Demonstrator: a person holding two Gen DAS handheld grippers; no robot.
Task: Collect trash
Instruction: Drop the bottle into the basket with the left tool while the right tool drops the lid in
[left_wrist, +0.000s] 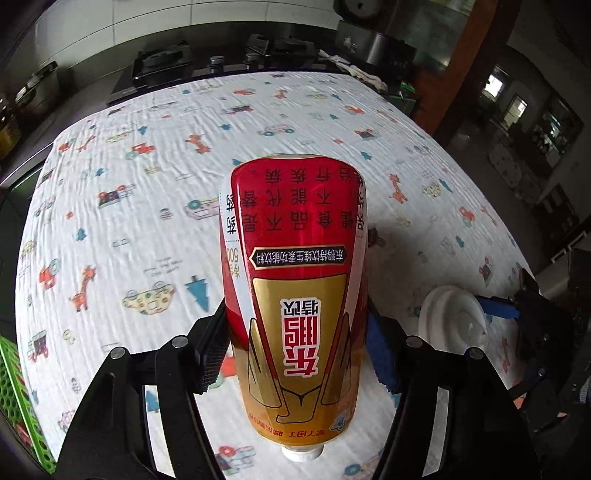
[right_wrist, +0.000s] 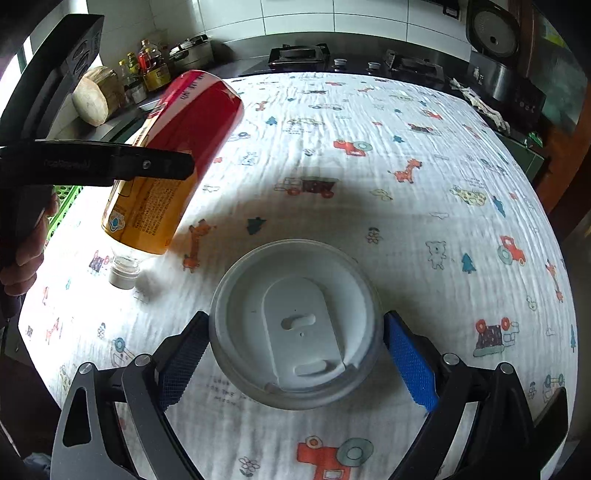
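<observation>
A red and gold drink bottle (left_wrist: 295, 288) with a white cap hangs upside down in my left gripper (left_wrist: 295, 343), which is shut on its body above the patterned tablecloth. It also shows at the left of the right wrist view (right_wrist: 173, 166), held by the left gripper (right_wrist: 147, 164). A cup with a white plastic lid (right_wrist: 295, 325) sits between the fingers of my right gripper (right_wrist: 295, 362), which is shut on its sides. The cup also shows at the right of the left wrist view (left_wrist: 450, 317).
A white cloth printed with cars and giraffes (right_wrist: 406, 221) covers the table. A green perforated basket (left_wrist: 14, 398) stands at the table's left edge. A gas stove (right_wrist: 299, 55), bottles (right_wrist: 147, 70) and a rice cooker (right_wrist: 495, 37) line the counter behind.
</observation>
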